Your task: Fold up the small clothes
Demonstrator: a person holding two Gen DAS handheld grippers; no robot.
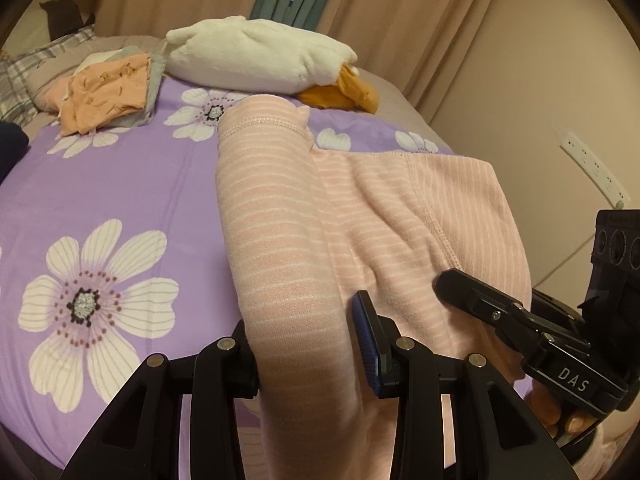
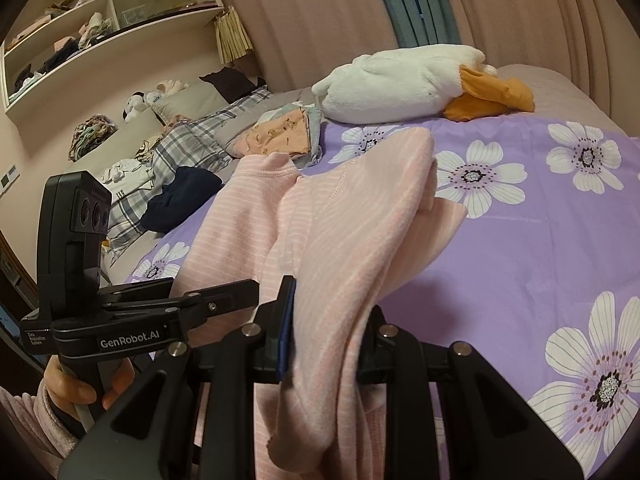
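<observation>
Behind pink garment (image 1: 280, 216): plush duck (image 1: 256, 56), folded clothes (image 1: 108, 92).

Left gripper (image 1: 306, 344): black linkage arms, silver screws, blue ribbed pad.
Right gripper (image 2: 328, 336): black, blue pad, silver screws.
Markings: white "GenRobot.AI", "DAS".
Sleeve (image 2: 24, 420): fuzzy pink.

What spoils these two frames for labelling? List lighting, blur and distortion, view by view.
Left wrist view: warm dim light, strong fisheye bulge with dark corners, the pink striped garment soft and blurred near the left gripper. Right wrist view: the same warm cast and curvature, sharper overall, the shelves bowed.
</observation>
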